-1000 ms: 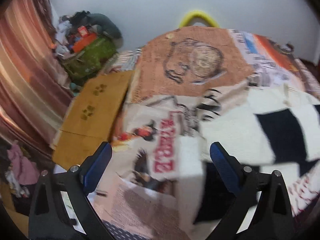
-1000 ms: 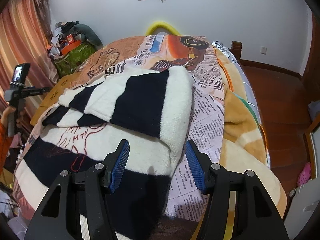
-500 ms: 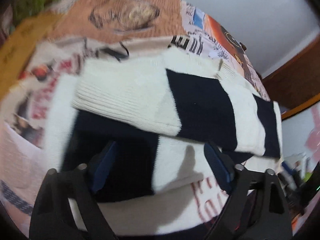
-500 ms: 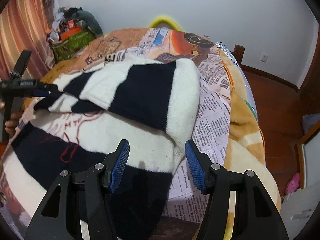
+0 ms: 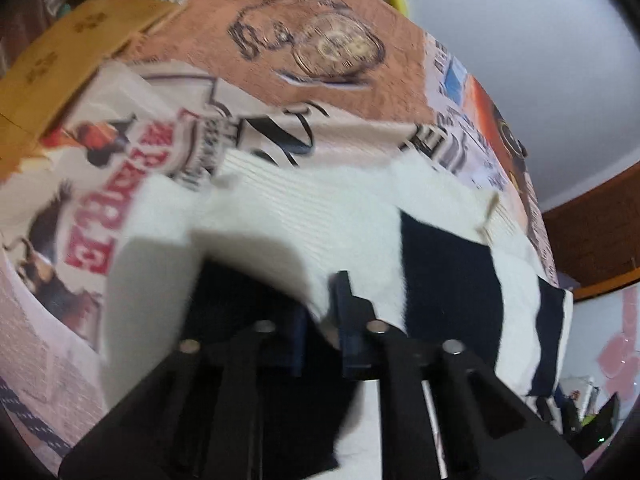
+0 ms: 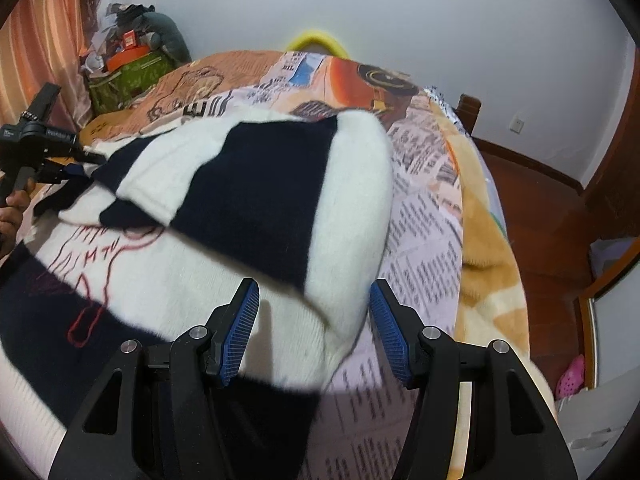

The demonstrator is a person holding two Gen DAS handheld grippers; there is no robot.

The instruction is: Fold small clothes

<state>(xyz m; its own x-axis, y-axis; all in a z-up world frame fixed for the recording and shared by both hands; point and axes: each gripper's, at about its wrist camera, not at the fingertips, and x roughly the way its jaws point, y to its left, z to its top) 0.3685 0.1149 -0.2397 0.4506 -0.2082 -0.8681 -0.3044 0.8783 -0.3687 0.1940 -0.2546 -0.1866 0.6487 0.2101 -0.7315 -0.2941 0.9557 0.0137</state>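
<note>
A black-and-white striped knit sweater (image 6: pixel 260 192) lies on the bed, one sleeve folded over its body. In the left wrist view my left gripper (image 5: pixel 320 304) points steeply down at the sweater (image 5: pixel 440 264), shut on a white edge of the folded sleeve, with the fabric pinched between its fingers. The right wrist view shows that same left gripper (image 6: pixel 68 170) at the sweater's far left side, with a person's hand (image 6: pixel 12 208) on its handle. My right gripper (image 6: pixel 314 312) is open, its blue pads either side of the sweater's white right edge without pressing it.
The bed carries a printed newspaper-pattern cover (image 6: pixel 424 216) over a yellow blanket (image 6: pixel 484 248). A brown board (image 5: pixel 68 60) lies along the bed's left side. A pile of clutter (image 6: pixel 132 60) sits by the curtain. Wooden floor (image 6: pixel 552 208) lies to the right.
The left gripper dropped and tilted down onto the sweater's sleeve, and its jaws went from wide open to shut on the white fabric. The right gripper edged slightly closer, opening unchanged.
</note>
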